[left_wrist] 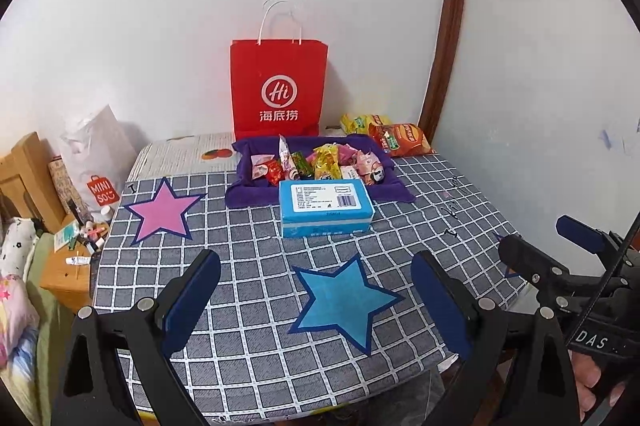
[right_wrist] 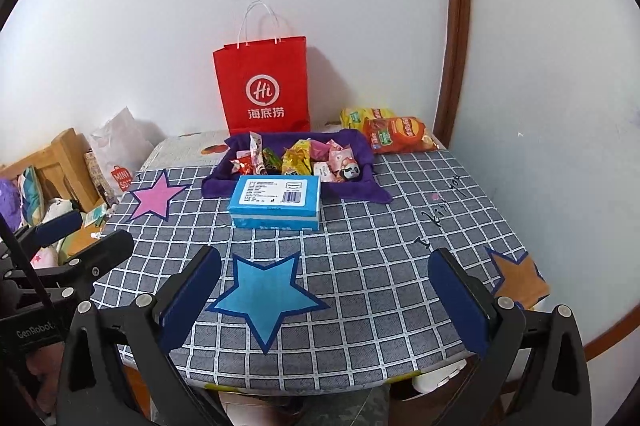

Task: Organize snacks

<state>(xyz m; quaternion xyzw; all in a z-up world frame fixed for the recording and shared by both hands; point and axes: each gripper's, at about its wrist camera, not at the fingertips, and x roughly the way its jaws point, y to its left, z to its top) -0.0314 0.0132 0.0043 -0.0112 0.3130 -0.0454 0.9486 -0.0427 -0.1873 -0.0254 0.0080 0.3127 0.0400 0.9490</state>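
Observation:
A purple cloth tray point(left_wrist: 248, 194) point(right_wrist: 218, 186) holds several small wrapped snacks point(left_wrist: 324, 164) point(right_wrist: 298, 156) at the back of the table. A blue box point(left_wrist: 326, 206) point(right_wrist: 276, 200) lies in front of it. Orange and yellow chip bags point(left_wrist: 400, 138) point(right_wrist: 400, 134) lie at the back right. A red paper bag point(left_wrist: 278, 90) point(right_wrist: 264, 86) stands against the wall. My left gripper point(left_wrist: 316, 300) is open and empty over the table's near edge. My right gripper point(right_wrist: 324, 300) is open and empty beside it; it also shows in the left wrist view point(left_wrist: 552, 250).
The table has a grey checked cloth point(left_wrist: 420, 226) point(right_wrist: 380, 246) with pink point(left_wrist: 162, 212), blue point(left_wrist: 340, 300) and orange point(right_wrist: 518, 280) stars. A white shopping bag point(left_wrist: 98, 162), a wooden stand point(left_wrist: 68, 274) with small items and bedding lie to the left. A wall corner stands close on the right.

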